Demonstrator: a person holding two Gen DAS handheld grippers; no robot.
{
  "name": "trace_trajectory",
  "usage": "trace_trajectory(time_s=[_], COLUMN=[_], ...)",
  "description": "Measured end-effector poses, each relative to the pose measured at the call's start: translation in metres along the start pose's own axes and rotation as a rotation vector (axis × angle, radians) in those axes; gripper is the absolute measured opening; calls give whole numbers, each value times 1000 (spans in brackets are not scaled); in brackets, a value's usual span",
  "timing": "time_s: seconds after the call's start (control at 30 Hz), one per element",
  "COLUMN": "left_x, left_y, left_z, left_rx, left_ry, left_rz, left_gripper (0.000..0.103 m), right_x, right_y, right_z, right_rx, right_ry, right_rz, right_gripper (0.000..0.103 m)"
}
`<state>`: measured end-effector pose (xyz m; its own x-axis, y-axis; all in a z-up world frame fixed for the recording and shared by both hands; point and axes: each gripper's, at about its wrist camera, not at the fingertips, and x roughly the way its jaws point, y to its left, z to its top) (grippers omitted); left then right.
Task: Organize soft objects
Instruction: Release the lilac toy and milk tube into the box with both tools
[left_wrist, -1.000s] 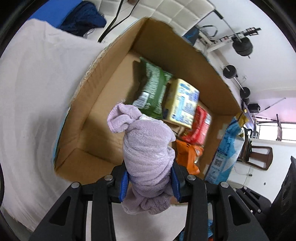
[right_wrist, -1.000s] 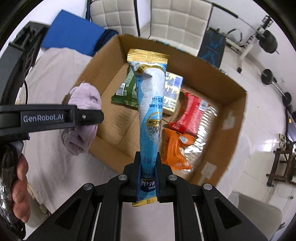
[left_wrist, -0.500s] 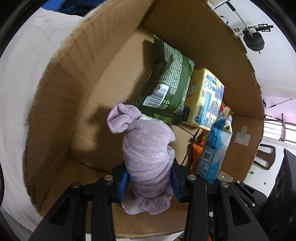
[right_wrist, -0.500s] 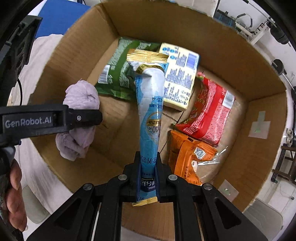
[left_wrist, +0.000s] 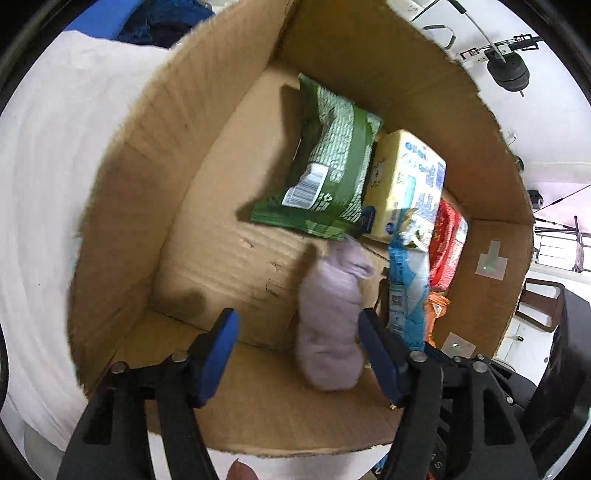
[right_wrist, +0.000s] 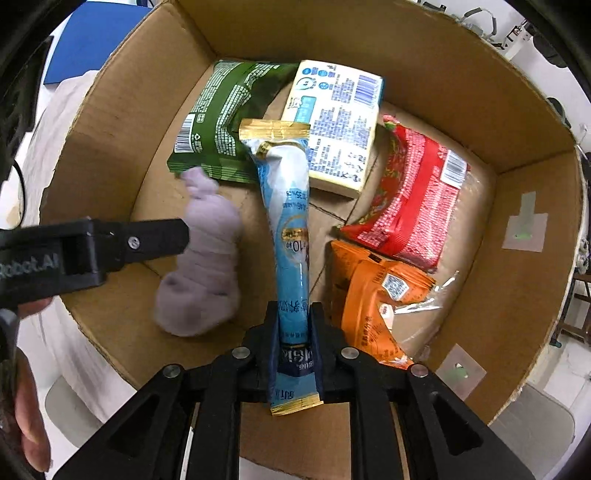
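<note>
Left wrist view shows the left gripper (left_wrist: 295, 332) spread wide over the cardboard box (left_wrist: 207, 110), its blue pads (left_wrist: 218, 350) apart; the lilac towel roll (left_wrist: 330, 325) sits blurred beside the right pad, inside the box near the front wall, and whether it touches the pad cannot be told. Right wrist view shows the right gripper (right_wrist: 293, 325) clamped on a blue tube pouch (right_wrist: 290, 221), held upright above the box floor. Green packet (right_wrist: 221, 122), yellow pack (right_wrist: 340, 125), red packet (right_wrist: 413, 195) and orange packet (right_wrist: 369, 295) lie inside. White cloth (left_wrist: 48, 184) surrounds the box; gym weights (left_wrist: 508, 72) appear only in the left view.
</note>
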<state>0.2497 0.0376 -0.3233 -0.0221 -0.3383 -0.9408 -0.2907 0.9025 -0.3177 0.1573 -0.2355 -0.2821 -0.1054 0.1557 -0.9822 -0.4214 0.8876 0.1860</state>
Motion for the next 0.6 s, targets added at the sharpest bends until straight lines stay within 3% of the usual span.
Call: trace_trajectory(time_s=[0.13,0.2,0.27,0.37,0.47,0.6], left_x=[-12,-18,-25,-34,-38,-34], left_y=[-4,-9,-12,-16,-19,-28], left_z=[-3,-7,-13,-23,-31,-41], left_rx=[27,57,97,149,201,274], left_ry=[-32,-56,-87,-147,-196,-253], left_rz=[25,62,115,182,226,291], left_gripper=[81,88,91,97,98,98], right_x=[-7,-12,-18,-24,-31,-37], right_y=[-3,-5,-9,-18,-32,-44], right_z=[-4,-8,-12,-19,-30,-41], right_rx=[6,22,46,100,173,266], right_ry=[-9,-28,-54,-84,-121,-155], right_rz=[1,1,-8,-27,-65,-102], right_gripper=[29,71,92,92,102,103])
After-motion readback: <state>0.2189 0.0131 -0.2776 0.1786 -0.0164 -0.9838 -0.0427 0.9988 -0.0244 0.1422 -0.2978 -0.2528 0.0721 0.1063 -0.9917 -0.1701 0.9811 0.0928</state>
